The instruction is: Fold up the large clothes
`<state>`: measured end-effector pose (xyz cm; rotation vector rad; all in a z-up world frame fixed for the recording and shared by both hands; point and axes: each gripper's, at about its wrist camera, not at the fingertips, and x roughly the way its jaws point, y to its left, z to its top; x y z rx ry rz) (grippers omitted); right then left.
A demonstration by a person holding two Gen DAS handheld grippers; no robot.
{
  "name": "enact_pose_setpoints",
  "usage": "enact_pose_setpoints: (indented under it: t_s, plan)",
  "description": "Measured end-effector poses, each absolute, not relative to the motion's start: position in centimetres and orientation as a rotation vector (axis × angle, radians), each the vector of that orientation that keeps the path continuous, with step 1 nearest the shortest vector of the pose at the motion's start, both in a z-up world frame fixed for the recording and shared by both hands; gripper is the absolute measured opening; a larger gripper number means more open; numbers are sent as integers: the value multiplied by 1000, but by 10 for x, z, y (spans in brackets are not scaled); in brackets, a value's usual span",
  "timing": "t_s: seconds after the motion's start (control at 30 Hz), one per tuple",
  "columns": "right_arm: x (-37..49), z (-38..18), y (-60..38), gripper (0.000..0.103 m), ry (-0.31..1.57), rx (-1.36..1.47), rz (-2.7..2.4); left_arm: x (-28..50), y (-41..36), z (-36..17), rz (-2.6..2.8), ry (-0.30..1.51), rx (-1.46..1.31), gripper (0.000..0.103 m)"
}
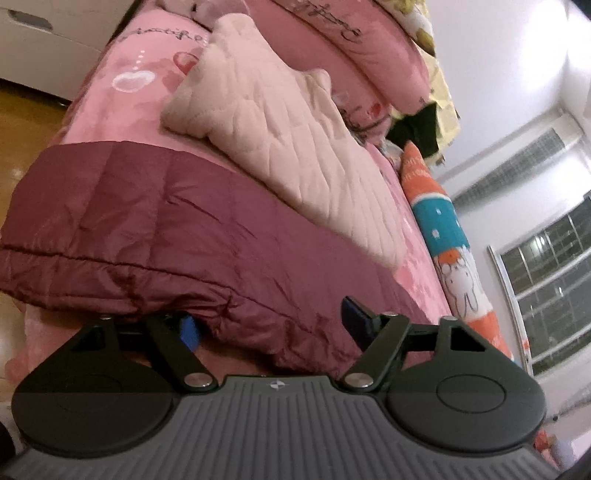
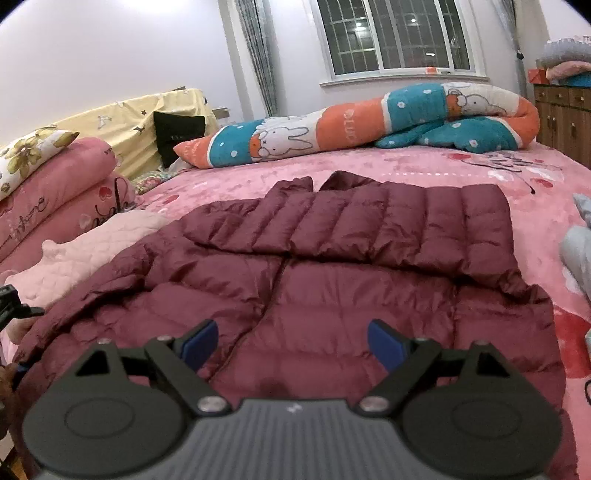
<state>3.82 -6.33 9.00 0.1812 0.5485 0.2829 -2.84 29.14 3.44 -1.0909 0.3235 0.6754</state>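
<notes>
I am in a home bedroom: a bed under a pink fleece heart-print blanket [image 2: 424,162], stacked pink quilts [image 2: 55,192], a barred window [image 2: 391,35].

Walls: plain white [image 2: 110,55].
Window: barred [image 2: 391,33], upper centre, dark outside.
Cabinet: wooden [image 2: 565,114], far right.
Floor: wood [image 1: 26,122], left.

The jacket [image 2: 314,266] lies centre frame on the bed [image 2: 424,170], a quilted garment [image 2: 88,251] touching its left edge, the rolled blanket [image 2: 369,122] behind it.
</notes>
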Motion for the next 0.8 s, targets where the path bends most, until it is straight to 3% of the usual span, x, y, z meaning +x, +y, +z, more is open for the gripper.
enact_pose_setpoints:
  t_s: [0.07, 0.1, 0.27, 0.5, 0.8]
  plan:
    - [39, 90, -65, 88, 548, 186, 277, -27, 295, 33, 700, 327, -1093, 59]
    - [40, 90, -66, 88, 550, 188, 274, -27, 294, 33, 708, 325, -1096, 55]
    - [46, 87, -73, 87, 558, 204, 264, -23, 304, 33, 725, 306, -1074, 15]
    - [58, 87, -96, 85, 521, 233, 220, -7, 301, 73, 686, 262, -901, 6]
    - [68, 96, -158, 84, 473, 428, 114, 85, 246, 185, 497, 177, -491, 5]
